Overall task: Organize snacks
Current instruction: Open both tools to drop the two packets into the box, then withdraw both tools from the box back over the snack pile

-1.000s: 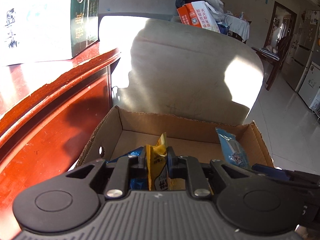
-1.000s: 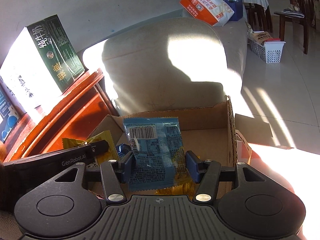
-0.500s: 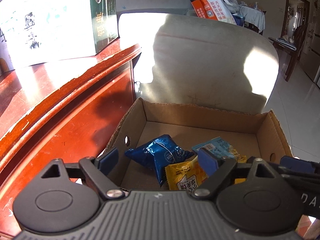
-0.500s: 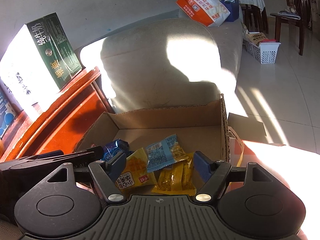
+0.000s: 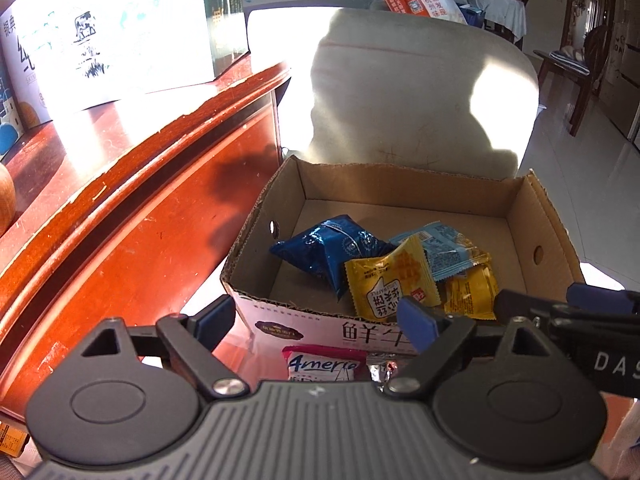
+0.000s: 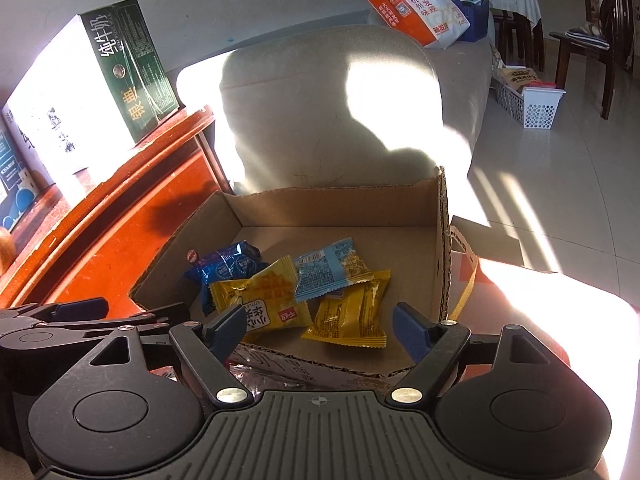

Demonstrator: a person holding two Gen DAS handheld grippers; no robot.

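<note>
Left wrist view, fingers: the left gripper [image 5: 316, 318] is hanging spread wide and empty over the near wall of the cardboard box [image 5: 554, 236]; a second ago it was pinching the yellow waffle packet [image 5: 390, 282], which is now lying loose inside.
Left wrist view, box contents: the dark blue packet [image 5: 330, 250] is lying at the left of the pile, the yellow one overlapping it, with the light blue packet [image 5: 450, 254] and an orange-yellow packet [image 5: 472, 292] to the right.
Left wrist view, outside the box: a pink "Ameria" packet [image 5: 322, 364] is lying just before the box's front wall, under the fingers.
Right wrist view, fingers: the right gripper [image 6: 320, 326] is likewise gaping with nothing in it; the light blue packet [image 6: 330, 270] it was carrying a second ago is now resting on the other snacks.
Right wrist view, setting: the box is standing beside the red wooden bench [image 6: 120, 216], which is carrying a green milk carton [image 6: 124, 68].
Meaning for the task: both drops are looking finished, four snacks boxed; the pink packet probably comes next.
</note>
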